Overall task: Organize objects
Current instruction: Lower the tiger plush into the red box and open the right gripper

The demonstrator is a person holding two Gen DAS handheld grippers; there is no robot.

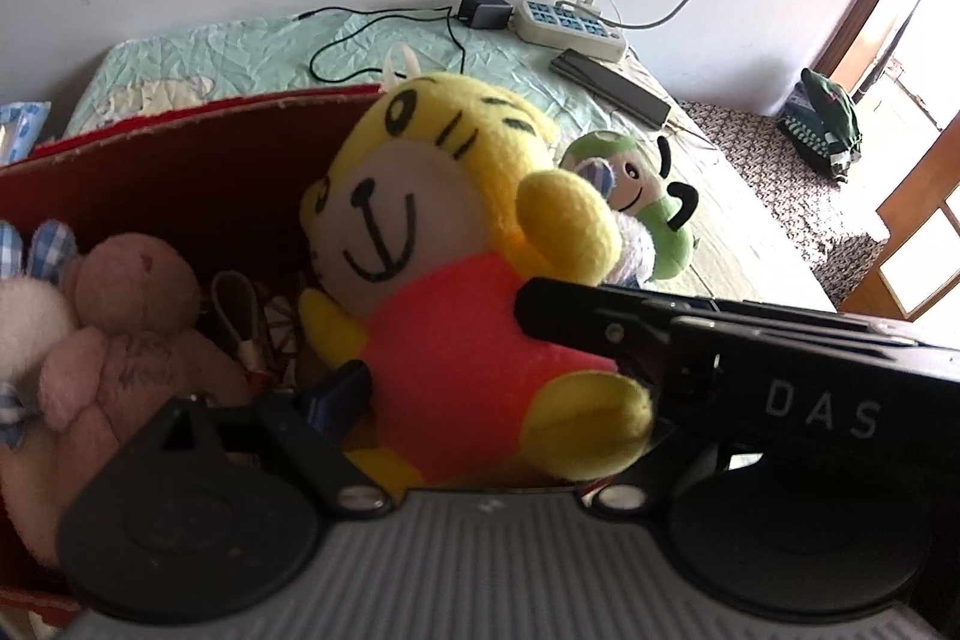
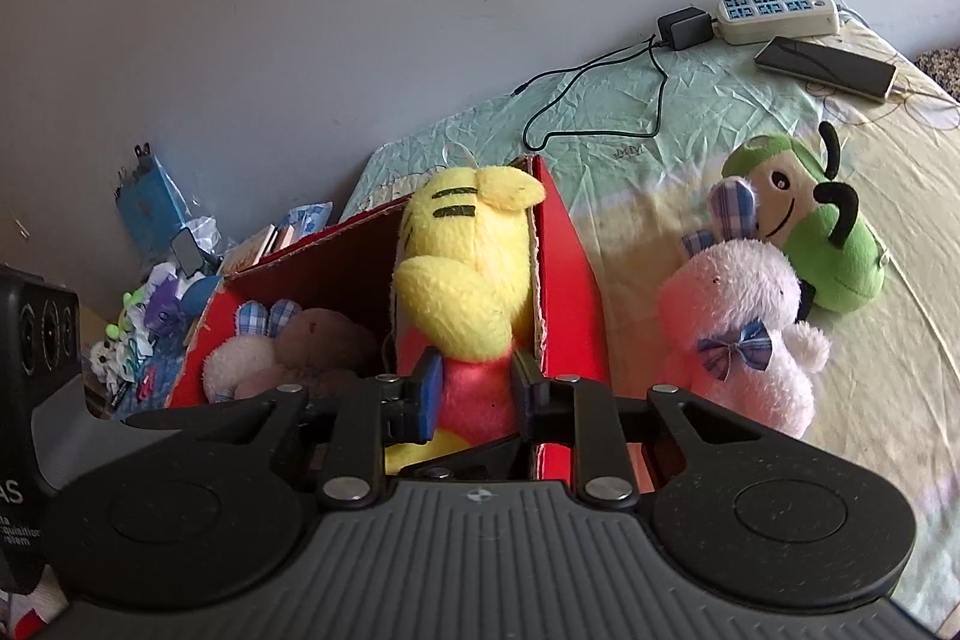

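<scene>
Right gripper pinching yellow tiger plush at its red torso, jaws pressed into fabric. Plush upright against right wall of red box, partly inside. Left gripper spread wide around same plush, not squeezing. Brown bear lies in box. Pink bunny and green plush rest on bed, right of box, touching each other.

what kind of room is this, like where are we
Most likely a bedroom at home: the toys lie on what looks like a bed with a crinkled pastel sheet against a bare wall. A power strip and a charging phone rest on it, and plush toys fill a red box.
</scene>
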